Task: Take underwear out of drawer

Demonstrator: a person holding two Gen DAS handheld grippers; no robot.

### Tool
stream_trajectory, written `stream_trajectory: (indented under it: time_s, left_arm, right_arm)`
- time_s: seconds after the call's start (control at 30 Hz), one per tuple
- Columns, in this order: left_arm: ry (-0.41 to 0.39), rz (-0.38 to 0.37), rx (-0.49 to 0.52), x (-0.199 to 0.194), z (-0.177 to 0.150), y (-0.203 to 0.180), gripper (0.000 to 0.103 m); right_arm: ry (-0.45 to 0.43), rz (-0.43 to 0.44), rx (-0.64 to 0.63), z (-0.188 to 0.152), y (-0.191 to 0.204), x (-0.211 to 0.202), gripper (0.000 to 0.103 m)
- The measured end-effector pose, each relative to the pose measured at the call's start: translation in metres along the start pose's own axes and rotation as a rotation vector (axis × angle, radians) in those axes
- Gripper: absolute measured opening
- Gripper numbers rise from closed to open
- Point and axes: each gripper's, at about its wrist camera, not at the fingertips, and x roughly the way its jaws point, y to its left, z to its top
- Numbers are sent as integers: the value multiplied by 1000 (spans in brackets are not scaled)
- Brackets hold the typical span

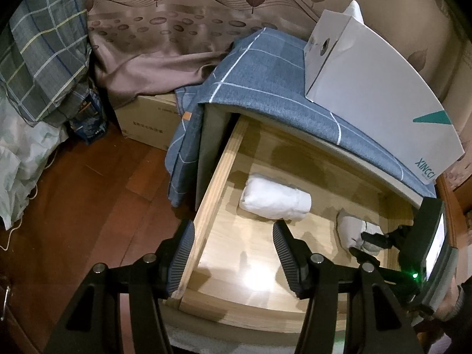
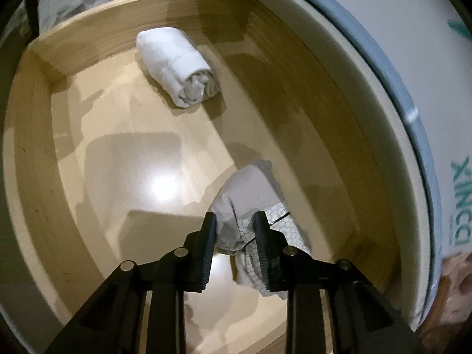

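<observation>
The light wooden drawer (image 1: 212, 188) stands pulled out of a bedside cabinet. In its right part my right gripper (image 2: 235, 221) is shut on a grey-white piece of underwear (image 2: 250, 188) with a honeycomb print, lifted slightly off the drawer floor; the left wrist view shows the same underwear (image 1: 349, 230) and the right gripper (image 1: 371, 240). A rolled white cloth (image 1: 275, 200) lies further back on the drawer floor, also in the right wrist view (image 2: 180, 66). My left gripper (image 1: 234, 233) hangs open over the drawer's front left corner, straddling its side wall, holding nothing.
A blue-grey cloth (image 1: 265, 73) covers the cabinet top, with a white box (image 1: 368, 88) marked XINCCI on it. Left of the cabinet are a cardboard box (image 1: 144, 121), checked bedding (image 1: 38, 59) and reddish wooden floor (image 1: 88, 221). A patterned curtain (image 1: 177, 14) hangs behind.
</observation>
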Motion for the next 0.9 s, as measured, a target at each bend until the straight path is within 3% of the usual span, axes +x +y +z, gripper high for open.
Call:
stream_trajectory:
  time_s: [0.27,0.33,0.47,0.57,0.9]
  left_arm:
    - [0,-17,-11,-2,0,2,57]
    - [1,-24,-17,-2,-1,3,57]
    - [2,-31,-26,-2,-1,5,57]
    - [1,-33,-39,-2,0,7,57]
    - [0,-12,-15,-1,-1,2,57]
  right_arm:
    - [104,113,160,-8,-16,7,7]
    - [99,83,128,-11,-11,5,8]
    - [18,106,135,-3,-15,-15,15]
    - [-44,80,67,3,-20,-28,43]
    - [-12,80,-143,-10,-29,-8,46]
